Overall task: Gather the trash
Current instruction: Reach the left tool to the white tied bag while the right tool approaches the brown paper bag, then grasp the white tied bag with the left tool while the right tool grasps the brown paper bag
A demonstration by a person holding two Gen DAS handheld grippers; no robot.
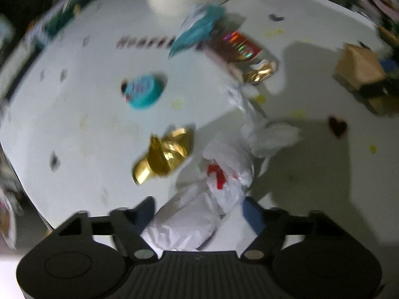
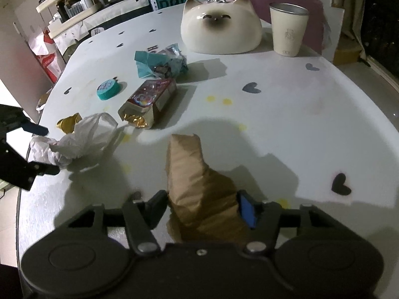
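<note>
Between the right tongs (image 2: 203, 208), a creased brown paper bag (image 2: 197, 182) sits pinched against the white heart-printed desk (image 2: 286, 114). Left tongs (image 1: 199, 214) straddle a crumpled white plastic bag (image 1: 212, 194), contact unclear. Beyond lie gold foil (image 1: 164, 154), a teal cap (image 2: 108, 89), a glossy snack box (image 2: 149, 102) and a smooth cat-shaped ceramic (image 2: 220, 27).

no readable text, table (image 2: 274, 124) lettering blurred

Matt brown paper bag (image 2: 199, 186), crinkly white plastic bag (image 1: 224, 182), seemingly glossy gold foil (image 1: 164, 154).
</note>
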